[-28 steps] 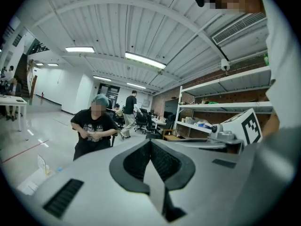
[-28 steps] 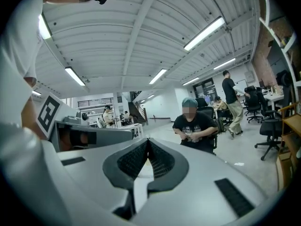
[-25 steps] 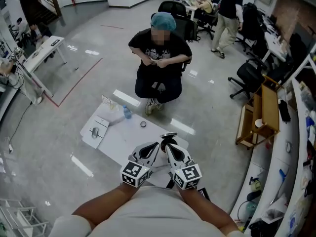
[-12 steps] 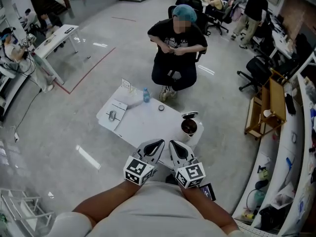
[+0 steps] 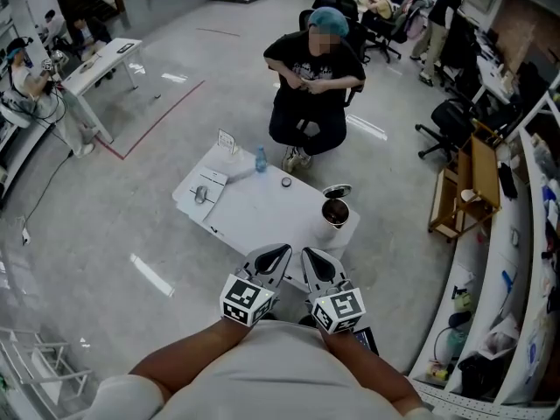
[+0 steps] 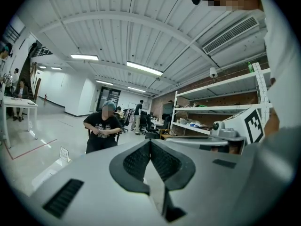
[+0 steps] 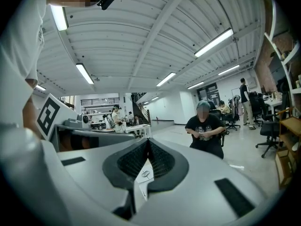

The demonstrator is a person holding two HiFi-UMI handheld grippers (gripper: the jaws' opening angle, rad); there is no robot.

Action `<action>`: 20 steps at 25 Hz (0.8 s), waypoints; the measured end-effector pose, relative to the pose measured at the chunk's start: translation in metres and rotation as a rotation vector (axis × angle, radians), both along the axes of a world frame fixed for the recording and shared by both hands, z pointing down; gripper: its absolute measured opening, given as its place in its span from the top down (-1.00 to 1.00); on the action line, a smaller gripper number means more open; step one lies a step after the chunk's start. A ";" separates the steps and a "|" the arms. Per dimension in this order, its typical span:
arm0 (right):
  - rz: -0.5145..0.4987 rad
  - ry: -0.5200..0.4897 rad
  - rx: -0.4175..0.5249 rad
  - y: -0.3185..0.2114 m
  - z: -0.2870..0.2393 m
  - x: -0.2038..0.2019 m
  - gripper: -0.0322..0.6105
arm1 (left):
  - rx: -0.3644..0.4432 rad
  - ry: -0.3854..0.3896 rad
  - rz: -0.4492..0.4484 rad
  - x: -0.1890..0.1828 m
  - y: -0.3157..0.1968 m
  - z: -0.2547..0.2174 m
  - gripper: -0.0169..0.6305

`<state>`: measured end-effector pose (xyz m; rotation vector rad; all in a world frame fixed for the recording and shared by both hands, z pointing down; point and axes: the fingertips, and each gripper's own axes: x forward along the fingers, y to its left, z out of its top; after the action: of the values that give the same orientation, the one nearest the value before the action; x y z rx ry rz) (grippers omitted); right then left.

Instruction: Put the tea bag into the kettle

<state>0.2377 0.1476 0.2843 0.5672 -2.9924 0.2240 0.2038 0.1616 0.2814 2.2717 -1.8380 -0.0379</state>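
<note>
Where the head view looks down, a low white rectangular table [image 5: 254, 221] stands just beyond both tools. At its near right corner sits a round dark kettle [image 5: 334, 213], upright, with its silvery hinged lid [image 5: 336, 191] tipped up. The inside reads dark brown; contents not readable. At the far edge are a small clear bottle with blue label [image 5: 260, 158] and a white card stand [image 5: 227, 140]. A small dark ring-shaped object [image 5: 286, 182] lies mid-table, and a white paper sheet [image 5: 203, 192] with a small grey item on it lies at the left end. The tea bag cannot be made out. A seated person in black top and teal cap [image 5: 313, 68] is behind the table. The left gripper [image 5: 278, 254] and right gripper [image 5: 311, 256] are side by side, short of the table's near edge and well apart from the kettle.

Left gripper view: the left gripper [image 6: 150, 142] has its pads pressed tip to tip, nothing between. The seated person [image 6: 102, 128] and card stand [image 6: 64, 153] lie beyond.

Right gripper view: the right gripper [image 7: 148, 142] likewise has its tips together and is empty. A sliver of table [image 7: 141, 179] shows below the pads. The kettle is not in view.
</note>
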 end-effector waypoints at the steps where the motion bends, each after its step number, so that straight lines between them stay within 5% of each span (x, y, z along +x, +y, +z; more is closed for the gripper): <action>1: 0.003 0.002 0.003 0.003 0.000 0.003 0.87 | 0.000 0.001 -0.001 0.003 0.004 0.000 0.92; 20: 0.032 0.014 0.044 0.027 -0.009 0.040 0.87 | 0.023 0.021 0.042 0.043 0.021 -0.003 0.92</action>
<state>0.2779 0.1748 0.2752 0.6195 -2.9831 0.1555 0.2464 0.1827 0.2781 2.3155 -1.7882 -0.0771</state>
